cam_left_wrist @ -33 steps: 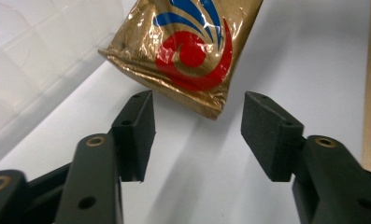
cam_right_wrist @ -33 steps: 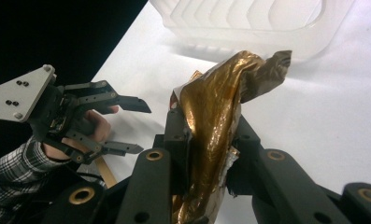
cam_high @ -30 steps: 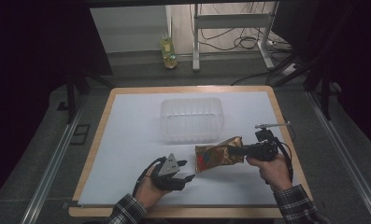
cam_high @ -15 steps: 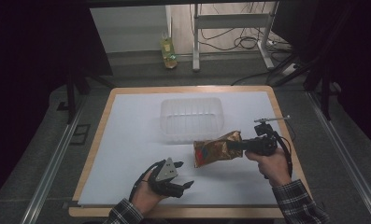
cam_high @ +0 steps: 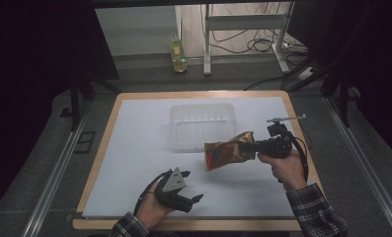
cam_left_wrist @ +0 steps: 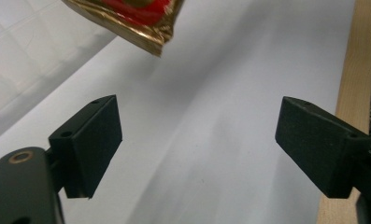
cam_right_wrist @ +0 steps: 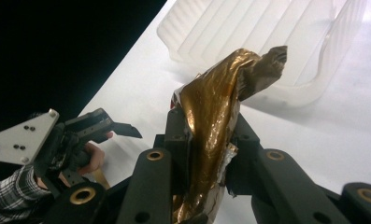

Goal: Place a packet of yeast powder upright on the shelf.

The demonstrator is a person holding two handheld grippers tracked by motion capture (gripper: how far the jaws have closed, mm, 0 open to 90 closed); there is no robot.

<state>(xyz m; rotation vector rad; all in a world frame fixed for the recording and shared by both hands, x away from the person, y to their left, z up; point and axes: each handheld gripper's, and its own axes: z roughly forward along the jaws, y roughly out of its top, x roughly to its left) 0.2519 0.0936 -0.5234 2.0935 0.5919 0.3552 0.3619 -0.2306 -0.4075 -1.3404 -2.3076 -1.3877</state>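
1. The left gripper (cam_high: pixel 183 190) sits low at the near edge of the table (cam_high: pixel 104 148), in the person's left hand. Its jaws have just been opening and now stand wide apart, with nothing between them. In its own view there is just bare white sheet (cam_left_wrist: pixel 211 116) between the two black pads (cam_left_wrist: pixel 99 135).
2. Ahead of that gripper and off to its right hangs the gold snack packet (cam_high: pixel 229 154), lifted clear of the sheet. One gold and red corner of it dips into the top of the left gripper view.
3. The packet's long axis runs roughly across the table. Its pinched end points right, into the right gripper, and its free end points left, drooping a little toward the left gripper.
4. Just beyond the packet's free end, on the far side from both grippers, a clear plastic tub (cam_high: pixel 202 124) rests on the sheet.
5. The right gripper (cam_high: pixel 255 147) has its jaws clamped tight on the packet's crumpled end, with foil bulging out above them in its own view.
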